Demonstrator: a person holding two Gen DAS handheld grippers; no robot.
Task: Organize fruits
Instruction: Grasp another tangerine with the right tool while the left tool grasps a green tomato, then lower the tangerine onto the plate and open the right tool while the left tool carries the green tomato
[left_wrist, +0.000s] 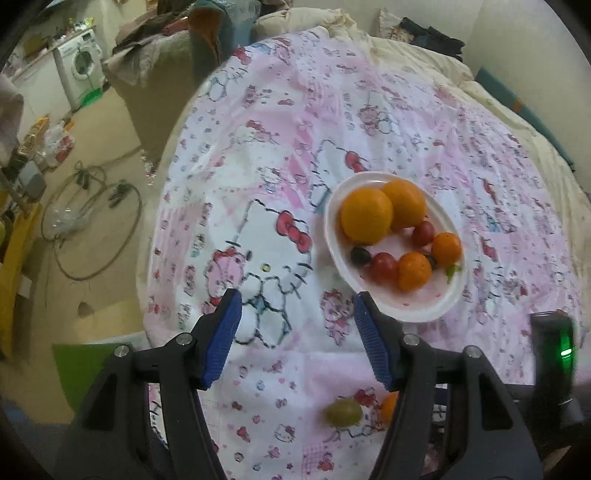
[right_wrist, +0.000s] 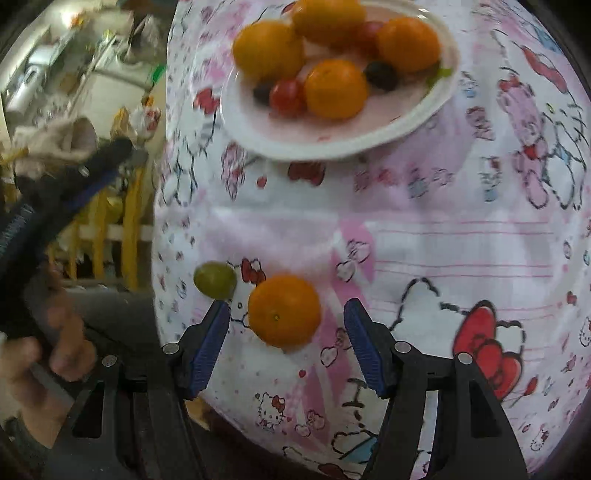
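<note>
A white plate (left_wrist: 406, 310) on the Hello Kitty cloth holds oranges (left_wrist: 366, 215), small tangerines (left_wrist: 414, 270), cherry tomatoes (left_wrist: 384, 266) and dark grapes (left_wrist: 360, 255). It also shows at the top of the right wrist view (right_wrist: 332, 144). A loose tangerine (right_wrist: 283, 310) and a green grape (right_wrist: 215, 279) lie on the cloth near the table's edge. My right gripper (right_wrist: 286, 325) is open with the tangerine between its fingers, not touching. My left gripper (left_wrist: 297, 317) is open and empty, just left of the plate. The green grape (left_wrist: 343, 412) lies below it.
The round table's edge (right_wrist: 159, 258) drops off on the left. The left gripper and the hand holding it (right_wrist: 55, 332) show at the left of the right wrist view. The floor on the left holds cables (left_wrist: 92, 221), bags and a washing machine (left_wrist: 79, 70).
</note>
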